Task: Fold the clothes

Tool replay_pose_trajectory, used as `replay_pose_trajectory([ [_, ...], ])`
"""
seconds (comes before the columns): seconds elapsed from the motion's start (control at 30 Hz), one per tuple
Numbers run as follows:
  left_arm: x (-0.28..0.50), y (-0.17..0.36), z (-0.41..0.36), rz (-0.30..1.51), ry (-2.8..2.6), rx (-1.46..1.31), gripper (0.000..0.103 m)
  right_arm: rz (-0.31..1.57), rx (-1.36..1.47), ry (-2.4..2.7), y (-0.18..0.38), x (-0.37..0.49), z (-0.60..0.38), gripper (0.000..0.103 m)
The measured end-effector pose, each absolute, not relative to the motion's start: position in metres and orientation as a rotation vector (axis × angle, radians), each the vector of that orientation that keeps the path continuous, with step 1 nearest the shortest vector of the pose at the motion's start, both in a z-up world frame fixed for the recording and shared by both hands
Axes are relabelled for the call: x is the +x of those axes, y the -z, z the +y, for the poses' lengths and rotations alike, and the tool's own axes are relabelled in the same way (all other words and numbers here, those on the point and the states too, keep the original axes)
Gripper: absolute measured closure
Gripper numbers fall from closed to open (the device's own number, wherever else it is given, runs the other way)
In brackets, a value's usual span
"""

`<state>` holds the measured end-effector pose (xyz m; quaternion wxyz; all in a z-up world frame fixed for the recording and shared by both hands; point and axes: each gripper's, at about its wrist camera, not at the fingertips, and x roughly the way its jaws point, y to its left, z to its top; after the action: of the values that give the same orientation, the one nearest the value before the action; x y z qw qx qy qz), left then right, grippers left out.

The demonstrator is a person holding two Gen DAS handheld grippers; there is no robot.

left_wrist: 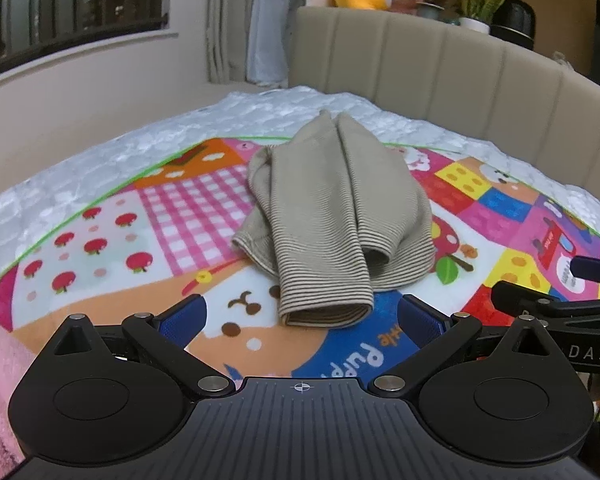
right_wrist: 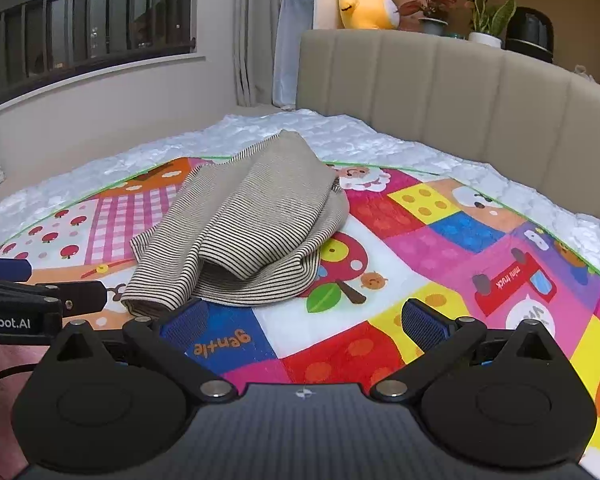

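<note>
Striped garment point(left_wrist: 332, 216) lies bunched mid-blanket point(left_wrist: 112, 248); left gripper point(left_wrist: 300, 318) and right gripper point(right_wrist: 304, 322) hang wide open, empty, just short of its near hem, bare blanket around.

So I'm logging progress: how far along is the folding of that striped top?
Done: the beige striped knit top lies with both sleeves folded in on the colourful cartoon blanket. In hand: nothing; left gripper and right gripper are open. Left: probably the final fold.

beige padded headboard point(right_wrist: 440, 92) | barred window point(right_wrist: 88, 24) | curtain point(right_wrist: 256, 32) | white wall point(right_wrist: 112, 100)
</note>
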<state>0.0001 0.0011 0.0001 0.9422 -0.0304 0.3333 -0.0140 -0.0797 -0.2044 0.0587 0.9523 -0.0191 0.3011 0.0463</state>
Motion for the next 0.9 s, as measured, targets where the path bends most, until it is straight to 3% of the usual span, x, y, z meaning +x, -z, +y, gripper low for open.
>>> replay_pose_trajectory([
  [0.9,-0.0022,0.0015,0.0037,0.703,0.027,-0.06,0.0,0.626,-0.022,-0.076,-0.0582,-0.0805,-0.2072,0.0],
])
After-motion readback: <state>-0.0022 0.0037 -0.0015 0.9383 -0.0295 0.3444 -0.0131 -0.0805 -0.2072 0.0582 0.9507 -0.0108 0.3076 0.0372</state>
